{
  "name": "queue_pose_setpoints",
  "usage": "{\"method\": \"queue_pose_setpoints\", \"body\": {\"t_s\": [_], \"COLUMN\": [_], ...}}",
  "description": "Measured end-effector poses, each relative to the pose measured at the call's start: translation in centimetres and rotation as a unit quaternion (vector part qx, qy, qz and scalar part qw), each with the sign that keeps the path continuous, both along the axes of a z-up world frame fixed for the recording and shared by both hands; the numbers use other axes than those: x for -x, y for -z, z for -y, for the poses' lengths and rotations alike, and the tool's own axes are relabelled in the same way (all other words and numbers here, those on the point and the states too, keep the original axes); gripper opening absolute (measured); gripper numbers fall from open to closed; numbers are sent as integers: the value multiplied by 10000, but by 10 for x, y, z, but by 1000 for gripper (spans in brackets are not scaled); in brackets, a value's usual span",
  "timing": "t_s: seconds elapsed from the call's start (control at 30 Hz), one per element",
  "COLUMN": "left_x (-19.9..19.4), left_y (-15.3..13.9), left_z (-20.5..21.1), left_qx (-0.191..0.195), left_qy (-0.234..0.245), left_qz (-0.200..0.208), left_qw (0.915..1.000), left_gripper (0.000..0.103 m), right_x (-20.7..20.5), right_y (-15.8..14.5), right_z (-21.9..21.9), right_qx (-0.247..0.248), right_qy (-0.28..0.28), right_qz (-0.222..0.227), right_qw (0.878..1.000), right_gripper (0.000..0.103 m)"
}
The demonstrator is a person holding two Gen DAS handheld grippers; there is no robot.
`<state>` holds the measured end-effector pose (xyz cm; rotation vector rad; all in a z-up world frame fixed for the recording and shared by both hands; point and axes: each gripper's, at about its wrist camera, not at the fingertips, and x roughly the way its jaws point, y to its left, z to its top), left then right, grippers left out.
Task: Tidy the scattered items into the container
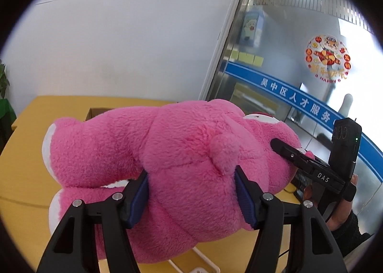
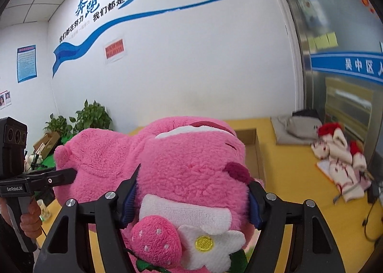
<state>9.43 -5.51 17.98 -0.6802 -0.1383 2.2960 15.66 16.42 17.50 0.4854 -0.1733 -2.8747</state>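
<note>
Carrying the pink plush bear (image 1: 182, 153) clear of the yellow table (image 1: 28, 153), we have the left gripper (image 1: 191, 191) clamped on its rump and the right gripper (image 2: 191, 201) clamped on its head. The cardboard box (image 2: 251, 151) sits just beyond; we should keep both ends level, lower together, then release.

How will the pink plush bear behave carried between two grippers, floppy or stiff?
Likely floppy: the pink plush bear dents where the left gripper pinches its body. Probably light for its bulk. Fuzzy pile should resist slipping, though the right gripper only holds the head.
</note>
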Motion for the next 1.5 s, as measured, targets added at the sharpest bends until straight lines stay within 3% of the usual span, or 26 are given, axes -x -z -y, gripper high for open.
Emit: {"method": "queue_pose_setpoints", "body": {"t_s": [0.23,0.4,0.57,0.73,0.93,1.13,1.33,1.43,1.5], "left_x": [57,104,157,222,299,361,406,419,423], "left_y": [-51,-72,-76,-62,-12,63,138,171,187], "left_z": [-12,-23,-34,-42,-56,-81,-101,-111,-116], "left_qx": [80,22,-72,-164,-76,193,369,740,994], "left_qy": [-3,22,21,5,-30,-72,-253,-455,-494], "left_qz": [-397,-495,-462,-184,276,916,1739,2021,2058], "left_qw": [9992,9988,9989,9997,9996,9956,9837,9755,9723], "left_gripper": [65,65,65,65,65,64,64,64,58], "right_x": [61,109,161,228,310,377,428,445,450], "right_y": [-52,-79,-94,-90,-55,20,101,133,151], "right_z": [-2,-10,-18,-28,-44,-60,-84,-87,-81], "right_qx": [28,89,26,-67,3,172,591,627,452], "right_qy": [-3,73,167,181,235,360,509,574,581], "right_qz": [-310,-412,-499,-341,43,650,1191,1469,1629], "right_qw": [9995,9991,9986,9992,9997,9971,9898,9855,9839], "right_gripper": [76,76,76,76,76,76,76,76,76]}}
